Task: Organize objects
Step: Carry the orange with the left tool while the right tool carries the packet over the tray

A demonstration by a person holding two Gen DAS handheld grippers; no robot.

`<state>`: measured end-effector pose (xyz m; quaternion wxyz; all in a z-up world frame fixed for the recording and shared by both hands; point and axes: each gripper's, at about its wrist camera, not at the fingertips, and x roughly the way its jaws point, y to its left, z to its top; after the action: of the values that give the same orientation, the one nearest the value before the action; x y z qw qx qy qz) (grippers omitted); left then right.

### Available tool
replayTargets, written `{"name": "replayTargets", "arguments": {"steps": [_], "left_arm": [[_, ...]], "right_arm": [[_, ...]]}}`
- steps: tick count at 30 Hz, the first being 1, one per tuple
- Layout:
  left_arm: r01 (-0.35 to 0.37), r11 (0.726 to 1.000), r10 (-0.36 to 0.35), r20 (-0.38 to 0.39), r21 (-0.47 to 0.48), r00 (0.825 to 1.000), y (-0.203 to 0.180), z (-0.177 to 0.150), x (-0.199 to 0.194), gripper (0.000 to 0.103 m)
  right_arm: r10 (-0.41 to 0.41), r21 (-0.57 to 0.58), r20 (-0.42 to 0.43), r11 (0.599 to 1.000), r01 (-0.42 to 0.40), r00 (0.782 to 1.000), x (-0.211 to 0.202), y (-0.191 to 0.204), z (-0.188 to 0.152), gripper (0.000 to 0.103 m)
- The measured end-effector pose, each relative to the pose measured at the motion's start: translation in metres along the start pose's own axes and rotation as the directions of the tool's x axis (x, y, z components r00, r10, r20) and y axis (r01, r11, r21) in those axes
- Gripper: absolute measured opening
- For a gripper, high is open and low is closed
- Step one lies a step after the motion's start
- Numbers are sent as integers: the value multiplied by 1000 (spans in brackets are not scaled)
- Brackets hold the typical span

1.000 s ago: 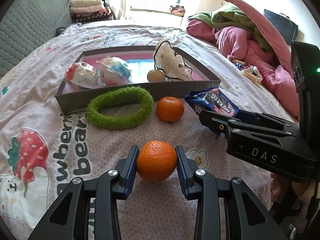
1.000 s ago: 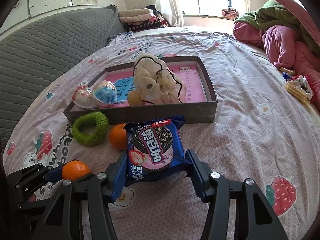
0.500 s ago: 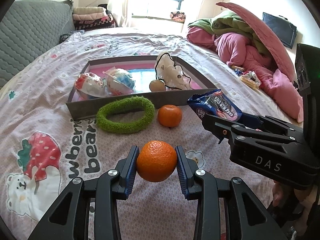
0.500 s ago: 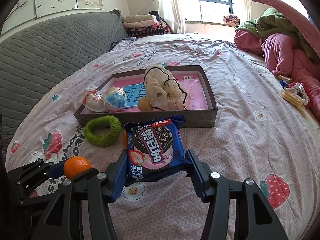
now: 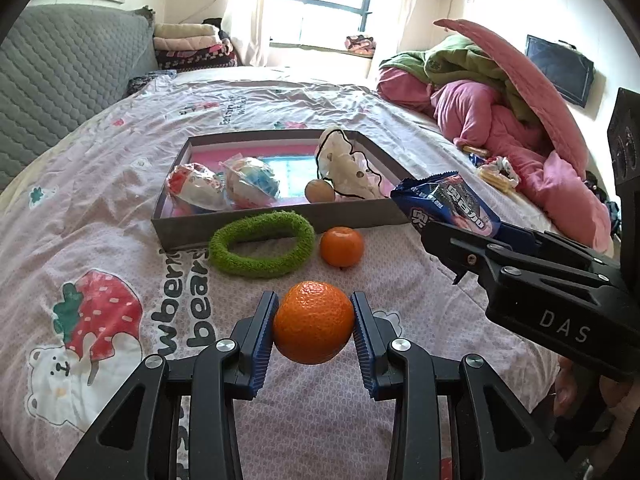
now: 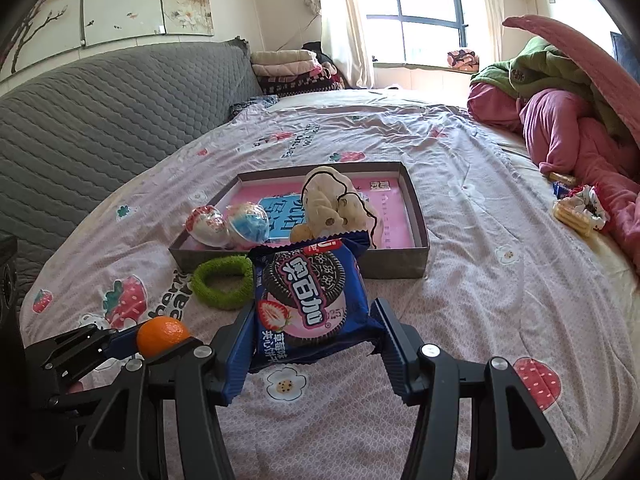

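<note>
Landmark: shallow grey cardboard tray (image 5: 280, 216) with a pink printed floor, lying on a bed (image 5: 100, 168) with a strawberry-and-bear sheet.

Held by the left gripper (image 5: 314, 322): one mandarin (image 5: 314, 322), round, bright orange, dimpled glossy peel, clamped at its sides between the blue ribbed fingers (image 5: 264, 340), clear of the sheet, well in front of the tray's near wall.

Held by the right gripper (image 6: 312, 316): one sandwich-cookie packet (image 6: 310, 300), dark blue foil with a black cookie picture, a pink strawberry panel and white Chinese lettering; crimped ends. The fingers (image 6: 240, 344) grip its side edges; it stands tilted up in front of the tray's near wall.

In front of the tray, on the sheet: a fuzzy green ring (image 5: 262, 244), touching or just short of the near wall; a second mandarin (image 5: 342, 246) just to the ring's right.

Inside the tray: two wrapped egg-shaped sweets (image 5: 196, 186), one red-and-white, one blue-and-white (image 5: 252, 182), at the left; a small tan ball (image 5: 319, 191) and a cream spotted cloth item (image 5: 344, 168) with black edging at the right.
</note>
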<state>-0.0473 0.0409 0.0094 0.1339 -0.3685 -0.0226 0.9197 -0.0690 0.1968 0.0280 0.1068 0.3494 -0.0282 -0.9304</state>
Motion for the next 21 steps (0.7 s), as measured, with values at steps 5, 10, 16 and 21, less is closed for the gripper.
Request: {"name": "replayTargets", "arguments": {"steps": [5,10,16,21], "left_arm": [[-14,1000,13,18,7,1000,-1,1,-4,37],[-34,999,33,37,17,999,0,0,-6,37],[-31,1000,31,30,0,999,6,0,0,37],[-31,999,31,31,-12,999,10,2,3,37]], "right_arm": [[1,1,4,1000,-1,1000,-2,1,0,56],[4,0,9,1000,-4,1000,-3,1,-2,56],[2,7,8,1000,-2,1000,0,0,-1,56],[3,16,4,1000,-3,1000,5,-2,-1,56]]}}
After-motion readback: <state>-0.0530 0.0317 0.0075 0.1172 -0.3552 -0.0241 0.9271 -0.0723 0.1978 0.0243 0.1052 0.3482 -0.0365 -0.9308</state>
